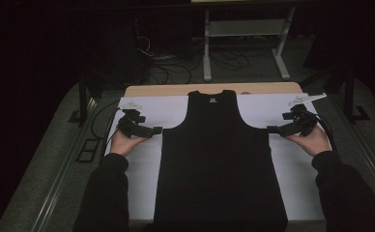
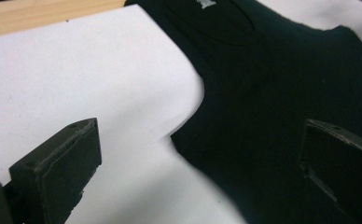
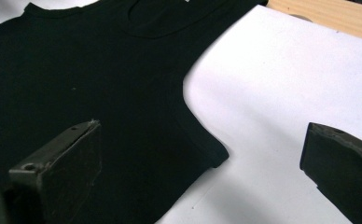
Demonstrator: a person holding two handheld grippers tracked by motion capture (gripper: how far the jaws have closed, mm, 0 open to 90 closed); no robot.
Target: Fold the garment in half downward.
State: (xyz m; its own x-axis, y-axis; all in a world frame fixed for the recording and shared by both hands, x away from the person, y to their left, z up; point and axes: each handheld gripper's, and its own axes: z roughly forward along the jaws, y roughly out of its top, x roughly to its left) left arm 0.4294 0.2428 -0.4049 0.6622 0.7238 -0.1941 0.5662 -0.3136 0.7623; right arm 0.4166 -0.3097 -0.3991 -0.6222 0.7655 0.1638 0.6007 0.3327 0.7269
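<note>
A black tank top (image 1: 222,164) lies flat on the white-covered bench (image 1: 292,179), hem near, neck far. The left gripper (image 1: 157,130) and right gripper (image 1: 271,129) hover at its armholes, jaws spread apart and empty, each straddling a side edge, likely ready to pinch for a fold.

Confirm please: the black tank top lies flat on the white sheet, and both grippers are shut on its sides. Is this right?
Not quite. The black tank top does lie flat on the white sheet, but the left gripper and right gripper are open and hold nothing. Each gripper view shows its jaws spread wide, apart from the fabric.
</note>
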